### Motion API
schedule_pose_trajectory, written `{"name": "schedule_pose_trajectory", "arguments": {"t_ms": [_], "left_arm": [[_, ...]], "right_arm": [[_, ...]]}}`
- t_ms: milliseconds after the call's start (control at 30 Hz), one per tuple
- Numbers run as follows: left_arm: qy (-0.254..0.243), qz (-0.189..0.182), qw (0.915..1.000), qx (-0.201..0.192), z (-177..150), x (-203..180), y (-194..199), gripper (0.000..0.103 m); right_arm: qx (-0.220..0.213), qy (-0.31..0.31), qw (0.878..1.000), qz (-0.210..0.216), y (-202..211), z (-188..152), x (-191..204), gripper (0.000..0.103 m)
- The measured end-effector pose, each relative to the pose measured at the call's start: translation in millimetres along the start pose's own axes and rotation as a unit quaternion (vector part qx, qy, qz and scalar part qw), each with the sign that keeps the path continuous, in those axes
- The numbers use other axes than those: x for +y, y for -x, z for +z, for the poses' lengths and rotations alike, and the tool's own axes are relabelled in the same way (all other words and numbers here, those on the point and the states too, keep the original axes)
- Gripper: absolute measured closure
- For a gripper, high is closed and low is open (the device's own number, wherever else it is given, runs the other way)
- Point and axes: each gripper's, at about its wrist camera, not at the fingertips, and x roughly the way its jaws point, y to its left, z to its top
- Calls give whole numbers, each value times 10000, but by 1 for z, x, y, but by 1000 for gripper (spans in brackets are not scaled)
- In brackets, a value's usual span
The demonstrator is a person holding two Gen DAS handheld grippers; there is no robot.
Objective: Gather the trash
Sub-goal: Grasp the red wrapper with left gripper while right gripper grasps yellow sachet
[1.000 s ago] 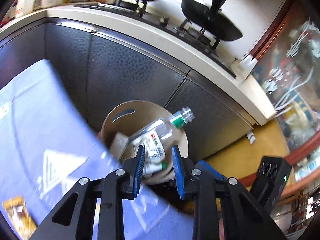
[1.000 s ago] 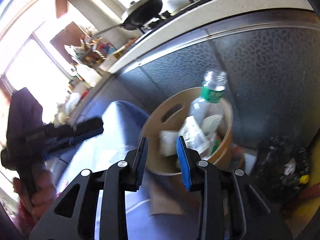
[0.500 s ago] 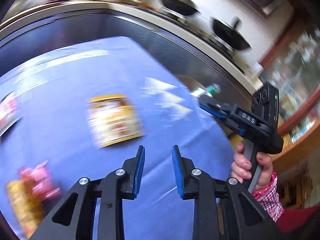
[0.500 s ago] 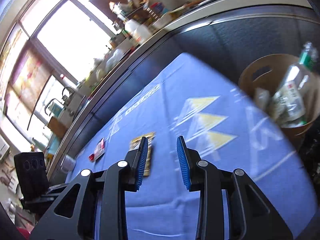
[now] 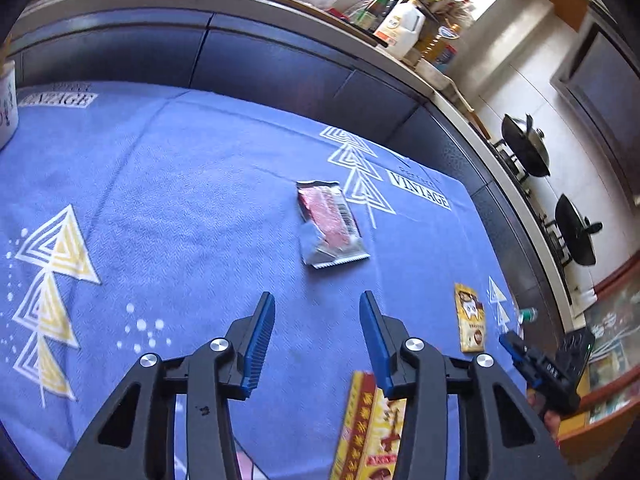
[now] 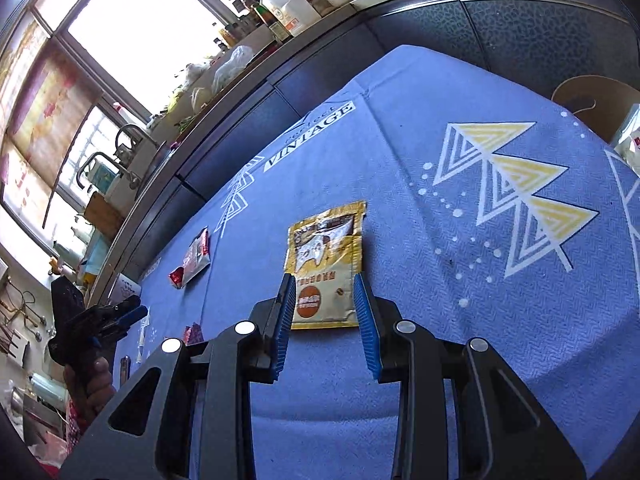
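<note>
A red and silver wrapper (image 5: 330,224) lies flat on the blue tablecloth (image 5: 180,200), just ahead of my open, empty left gripper (image 5: 316,304). A yellow and red packet (image 5: 372,432) lies under its right finger. A yellow sachet (image 6: 326,264) lies on the cloth with its near end between the fingers of my open right gripper (image 6: 322,284); it also shows in the left wrist view (image 5: 471,322). The red wrapper shows in the right wrist view (image 6: 194,258) too. The tan trash bin (image 6: 592,100) with trash stands past the table's far right edge.
A dark cabinet front and a cluttered counter (image 5: 360,28) run behind the table, with two pans on a stove (image 5: 552,184). A white cup (image 5: 6,104) stands at the cloth's left edge. A window and sink tap (image 6: 120,148) are at the left.
Both grippers have swung away from the trash bin and back over the table. Both have opened wider; the right one has come down around the yellow sachet's end.
</note>
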Motion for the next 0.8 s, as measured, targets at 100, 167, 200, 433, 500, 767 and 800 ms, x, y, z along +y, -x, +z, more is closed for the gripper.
{"name": "schedule_pose_trajectory", "arguments": {"t_ms": [100,167,200,433,500,767,800], "left_arm": [[77,-40,9999,77,15,5,-18,45],[67,-23,9999,139,22,2,-32,44],[35,-49,9998,186,26,0,-39,43],[-117,-37,9992,375,46,-10,-79,39],[-120,-53,9991,400,50,-13,-85,48],[-270,-234,9970,688,39,-35,-104,100],[-222,-306,9968,702,38,-37,-102,101]], "right_arm": [[37,-104,9999,40,-1,5,-17,72],[128,-157,9997,143,-7,11,-24,72],[217,-172,9994,207,-13,14,-27,72],[402,-189,9973,591,-37,19,-28,75],[429,-73,9972,615,-42,17,-22,75],[679,436,9954,521,-68,3,16,102],[651,391,9952,611,-66,2,18,102]]}}
